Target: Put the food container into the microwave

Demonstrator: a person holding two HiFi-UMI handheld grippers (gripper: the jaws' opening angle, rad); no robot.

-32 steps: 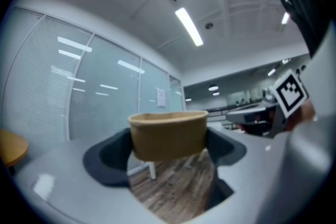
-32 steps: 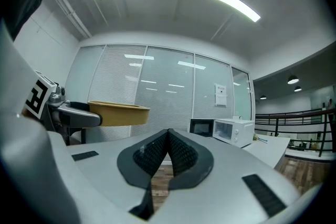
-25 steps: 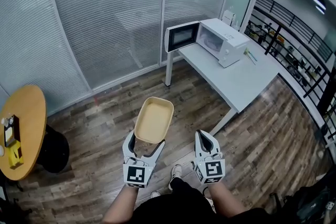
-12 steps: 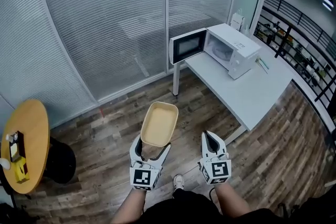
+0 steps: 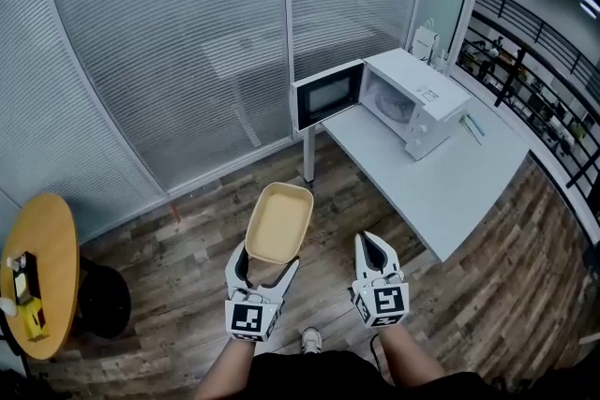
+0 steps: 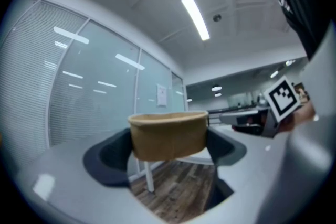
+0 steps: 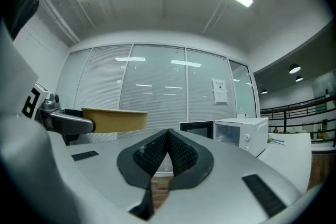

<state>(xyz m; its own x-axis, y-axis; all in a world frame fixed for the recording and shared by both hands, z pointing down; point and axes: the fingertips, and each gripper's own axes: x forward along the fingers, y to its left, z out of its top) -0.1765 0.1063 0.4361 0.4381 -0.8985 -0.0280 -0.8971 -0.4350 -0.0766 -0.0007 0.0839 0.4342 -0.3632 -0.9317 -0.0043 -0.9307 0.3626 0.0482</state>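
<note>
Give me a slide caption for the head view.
Left tool holds a tan food container above wood floor; open microwave on white table ahead; right tool shut.

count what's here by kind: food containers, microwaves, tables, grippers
food container: 1
microwave: 1
tables: 2 (white table, round wooden table)
grippers: 2 (left gripper, right gripper)
total: 6

The food container [image 5: 278, 222] is tan, paler inside. The microwave [image 5: 412, 98] is white with a dark door pane, on a white counter [image 5: 469, 183]. The left gripper [image 5: 265, 259] and right gripper [image 5: 373, 246] are pale grey with black jaws and black-and-white square markers. The floor [image 5: 187, 295] shows brown planks. The round table [image 5: 42, 258] is orange-yellow and carries a yellow item [image 5: 33, 321], perhaps a box.
</note>
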